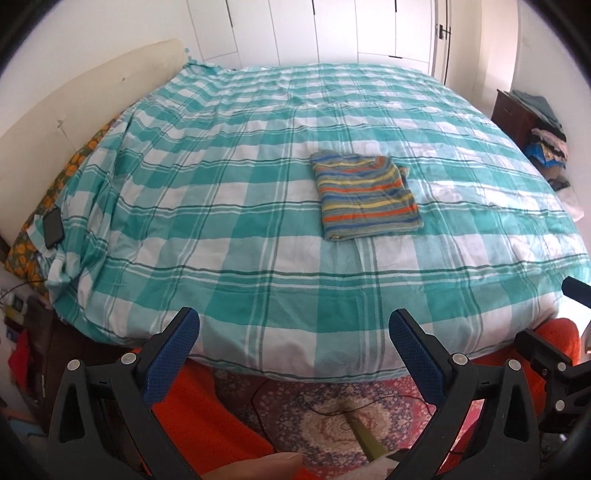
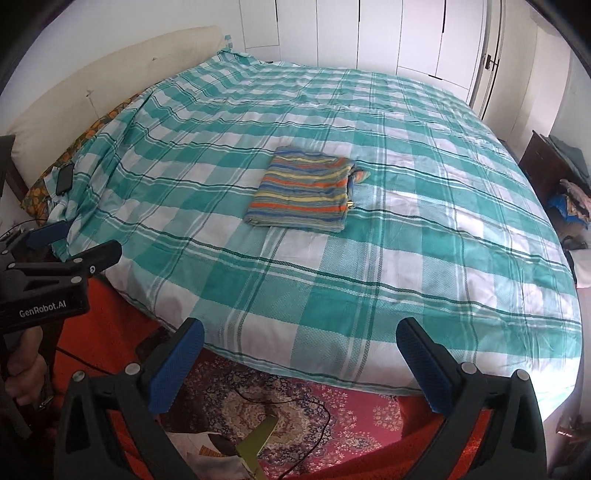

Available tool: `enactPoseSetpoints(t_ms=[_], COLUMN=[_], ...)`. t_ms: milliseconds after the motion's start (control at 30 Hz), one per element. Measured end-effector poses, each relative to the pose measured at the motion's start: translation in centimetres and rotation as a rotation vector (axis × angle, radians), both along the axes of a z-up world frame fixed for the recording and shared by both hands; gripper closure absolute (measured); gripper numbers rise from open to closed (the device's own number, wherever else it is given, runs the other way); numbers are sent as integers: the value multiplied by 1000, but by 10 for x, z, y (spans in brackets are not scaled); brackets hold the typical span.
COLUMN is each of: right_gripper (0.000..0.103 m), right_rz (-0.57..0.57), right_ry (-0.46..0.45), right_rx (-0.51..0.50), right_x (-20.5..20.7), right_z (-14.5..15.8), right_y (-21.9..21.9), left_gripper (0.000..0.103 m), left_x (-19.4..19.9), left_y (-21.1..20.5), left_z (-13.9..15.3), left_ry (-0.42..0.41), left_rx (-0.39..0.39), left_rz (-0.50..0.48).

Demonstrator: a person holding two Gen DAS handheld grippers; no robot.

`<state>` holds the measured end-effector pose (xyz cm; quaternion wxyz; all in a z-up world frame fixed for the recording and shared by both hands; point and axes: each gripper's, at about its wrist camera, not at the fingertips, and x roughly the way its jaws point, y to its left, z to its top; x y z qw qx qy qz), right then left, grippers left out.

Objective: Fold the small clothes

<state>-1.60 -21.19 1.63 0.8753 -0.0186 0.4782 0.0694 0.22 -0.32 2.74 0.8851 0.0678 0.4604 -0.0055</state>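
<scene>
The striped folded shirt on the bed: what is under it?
The striped shirt lies directly on the teal checked bedcover. A bit of its fabric sticks out at its right edge. Whether anything lies beneath or inside its folds cannot be seen, because the shirt covers it.

Before me stands a wide bed under a teal-and-white checked cotton cover [image 1: 258, 192], white wardrobe doors [image 1: 332, 29] behind it, a red patterned rug [image 2: 295, 406] below.

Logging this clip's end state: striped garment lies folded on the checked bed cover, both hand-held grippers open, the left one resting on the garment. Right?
Not quite. The left hand-held gripper is not on the striped garment; the left wrist view shows it open, back at the bed's near edge. The right hand-held gripper is open too, and the garment lies folded on the checked bed cover.
</scene>
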Motion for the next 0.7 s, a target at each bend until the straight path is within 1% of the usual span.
enactPoseSetpoints(t_ms=[167,700], right_gripper=[0,0], right_rz=[-2,7], right_ry=[-10,-7], right_rx=[-24,-48], right_x=[-3,-5], right_z=[6,4], right_y=[2,11], left_gripper=[1,1], left_x=[-3,-4], left_y=[-2,-3], left_z=[-2,-3], left_ry=[11,21], left_rx=[-9,-14], left_rz=[-7,-2])
